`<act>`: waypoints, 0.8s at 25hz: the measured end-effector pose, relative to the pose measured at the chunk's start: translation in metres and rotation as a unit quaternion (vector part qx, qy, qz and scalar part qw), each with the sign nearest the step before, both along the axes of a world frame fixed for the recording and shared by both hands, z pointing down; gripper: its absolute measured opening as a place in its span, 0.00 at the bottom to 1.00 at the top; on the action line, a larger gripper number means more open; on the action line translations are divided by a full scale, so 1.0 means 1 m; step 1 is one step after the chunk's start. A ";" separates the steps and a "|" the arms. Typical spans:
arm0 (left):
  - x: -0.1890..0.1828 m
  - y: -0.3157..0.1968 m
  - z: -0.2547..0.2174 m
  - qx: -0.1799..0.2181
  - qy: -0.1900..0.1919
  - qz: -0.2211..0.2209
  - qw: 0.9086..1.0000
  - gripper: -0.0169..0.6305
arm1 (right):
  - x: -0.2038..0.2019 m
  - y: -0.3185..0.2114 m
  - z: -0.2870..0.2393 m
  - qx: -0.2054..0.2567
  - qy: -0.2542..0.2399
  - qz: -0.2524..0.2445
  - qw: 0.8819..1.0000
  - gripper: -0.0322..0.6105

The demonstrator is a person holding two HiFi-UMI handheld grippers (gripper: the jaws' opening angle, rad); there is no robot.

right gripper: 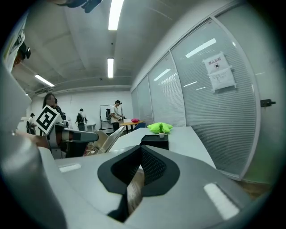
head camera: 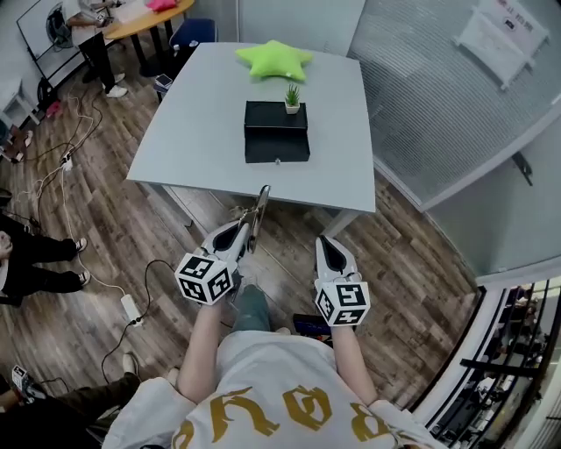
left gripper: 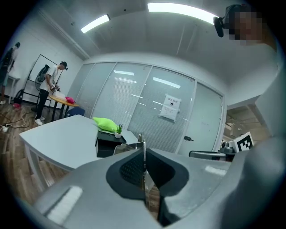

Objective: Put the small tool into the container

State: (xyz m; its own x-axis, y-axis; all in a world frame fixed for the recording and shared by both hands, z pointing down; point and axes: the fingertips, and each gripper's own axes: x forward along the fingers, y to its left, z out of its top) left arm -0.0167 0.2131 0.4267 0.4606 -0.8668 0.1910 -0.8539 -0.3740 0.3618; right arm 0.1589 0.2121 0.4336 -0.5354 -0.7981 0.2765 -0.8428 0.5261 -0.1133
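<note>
The black box-shaped container stands on the grey table, with a small potted plant on its top. My left gripper is held off the table's near edge, shut on the small tool, a thin metal piece pointing up toward the table. In the left gripper view the tool stands edge-on between the closed pads, with the container beyond. My right gripper hangs beside it, shut and holding nothing. From the right gripper view the tool and container show to the left and ahead.
A green star-shaped cushion lies at the table's far end. Glass partition walls run along the right. Cables and a power strip lie on the wooden floor at left. People stand at a far orange table.
</note>
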 end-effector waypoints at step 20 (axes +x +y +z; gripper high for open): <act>-0.092 -0.280 0.023 -0.030 0.079 0.081 0.993 0.04 | -0.056 -0.245 0.004 -0.005 0.044 0.119 0.992 0.09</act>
State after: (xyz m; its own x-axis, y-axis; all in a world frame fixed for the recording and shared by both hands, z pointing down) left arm -0.1082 -0.0665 0.4494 0.6218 -0.7678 0.1543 -0.7146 -0.4756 0.5131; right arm 0.1031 -0.0328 0.4378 -0.3049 -0.8962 0.3223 -0.9501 0.3097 -0.0374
